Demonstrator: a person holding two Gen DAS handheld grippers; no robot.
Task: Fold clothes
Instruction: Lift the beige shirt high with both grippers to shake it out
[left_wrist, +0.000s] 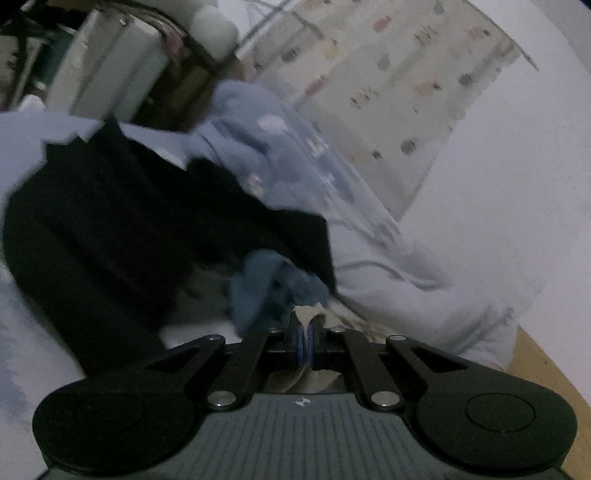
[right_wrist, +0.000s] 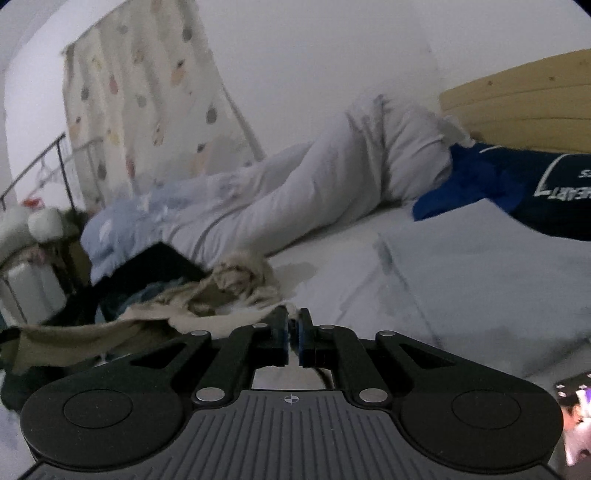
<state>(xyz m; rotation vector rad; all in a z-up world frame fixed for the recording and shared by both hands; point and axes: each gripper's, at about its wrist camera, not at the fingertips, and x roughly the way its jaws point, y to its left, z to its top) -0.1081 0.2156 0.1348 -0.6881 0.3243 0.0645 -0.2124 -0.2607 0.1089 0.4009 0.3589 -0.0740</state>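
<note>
A beige garment (right_wrist: 155, 314) lies crumpled on the bed and trails off to the left. My right gripper (right_wrist: 294, 326) is shut on its near edge, with cloth pinched between the blue pads. In the left wrist view, my left gripper (left_wrist: 306, 325) is shut on a beige cloth edge (left_wrist: 308, 314), which sticks up between its fingertips. Just beyond it are a bunched blue-grey cloth (left_wrist: 266, 288) and a black garment (left_wrist: 129, 229). The black garment (right_wrist: 159, 264) also shows behind the beige one.
A rumpled white duvet (right_wrist: 351, 173) and a light blue quilt (right_wrist: 122, 225) lie along the wall. Dark blue clothes (right_wrist: 517, 184) sit at the right by the wooden headboard (right_wrist: 517, 96). A lit phone (right_wrist: 576, 417) lies at the near right. A patterned curtain (left_wrist: 388, 74) hangs behind.
</note>
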